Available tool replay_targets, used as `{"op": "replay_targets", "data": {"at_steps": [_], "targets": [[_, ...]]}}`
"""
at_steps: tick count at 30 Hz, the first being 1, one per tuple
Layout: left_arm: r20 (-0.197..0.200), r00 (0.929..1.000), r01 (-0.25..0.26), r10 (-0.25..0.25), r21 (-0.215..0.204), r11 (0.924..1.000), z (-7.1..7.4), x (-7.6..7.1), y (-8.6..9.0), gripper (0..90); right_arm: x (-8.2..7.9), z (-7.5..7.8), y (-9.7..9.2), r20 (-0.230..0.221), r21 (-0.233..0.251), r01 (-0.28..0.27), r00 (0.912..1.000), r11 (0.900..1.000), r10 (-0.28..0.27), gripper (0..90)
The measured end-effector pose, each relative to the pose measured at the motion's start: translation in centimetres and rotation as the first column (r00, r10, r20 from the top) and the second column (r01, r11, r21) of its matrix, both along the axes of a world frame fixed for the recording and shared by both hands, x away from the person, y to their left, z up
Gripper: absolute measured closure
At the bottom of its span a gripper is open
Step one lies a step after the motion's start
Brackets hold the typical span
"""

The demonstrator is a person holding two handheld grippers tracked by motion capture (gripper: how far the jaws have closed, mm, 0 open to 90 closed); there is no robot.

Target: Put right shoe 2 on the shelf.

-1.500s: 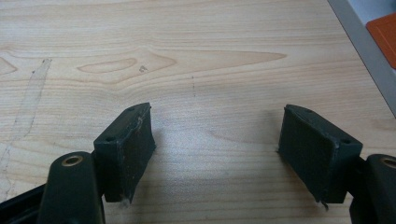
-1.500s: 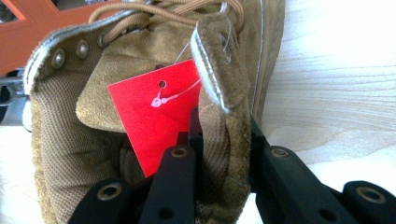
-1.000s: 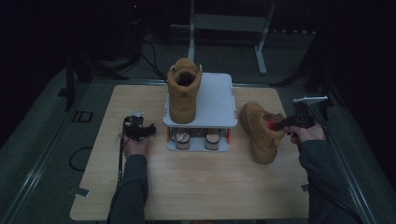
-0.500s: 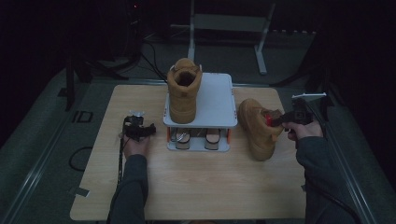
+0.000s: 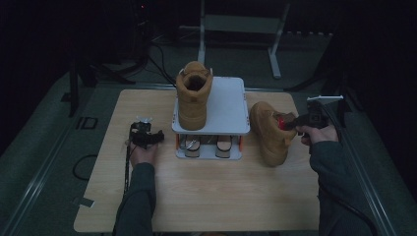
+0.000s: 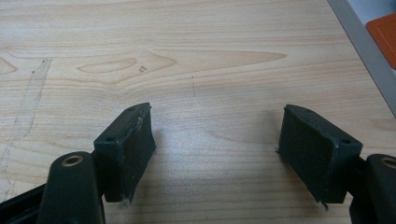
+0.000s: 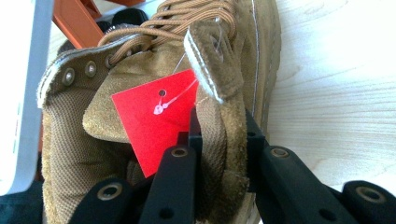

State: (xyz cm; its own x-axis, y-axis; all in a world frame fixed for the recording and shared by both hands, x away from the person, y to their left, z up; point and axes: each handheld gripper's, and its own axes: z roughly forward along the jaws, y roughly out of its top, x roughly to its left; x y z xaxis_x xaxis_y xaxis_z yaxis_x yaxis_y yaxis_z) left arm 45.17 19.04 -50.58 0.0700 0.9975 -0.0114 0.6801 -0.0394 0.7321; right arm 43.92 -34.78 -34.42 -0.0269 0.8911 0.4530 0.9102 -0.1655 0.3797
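On the wooden table [image 5: 206,196] a small white two-tier rack [image 5: 231,105] stands at the centre, with one tan suede boot [image 5: 193,96] upright on the left part of its top shelf and pairs of shoes tucked on the lower level beneath. At about three o'clock from the rack, just beside it, a second tan boot [image 5: 268,132] rests on the tabletop, its toe pointing toward the person. The right gripper [image 5: 294,123] comes in from three o'clock and has its jaws pinched closed on the upper collar of that boot; in the right gripper view the two black jaws clamp the suede edge just right of a red tag [image 7: 156,116] strung from the collar. At nine o'clock from the rack the left gripper [image 5: 144,135] sits low over bare wood, its jaws spread wide with nothing between them
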Motion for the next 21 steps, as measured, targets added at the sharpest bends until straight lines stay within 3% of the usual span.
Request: {"op": "replay_targets", "data": {"at_steps": [21], "targets": [[-0.001, 1.0, 0.007, -0.007, 0.001, 1.0, 0.0, 0.0, 0.0, 26.6, 0.5, 2.9, 1.0, 0.041, 0.048, 0.036, 0.9984, 0.9982, -0.038, 81.3]]}}
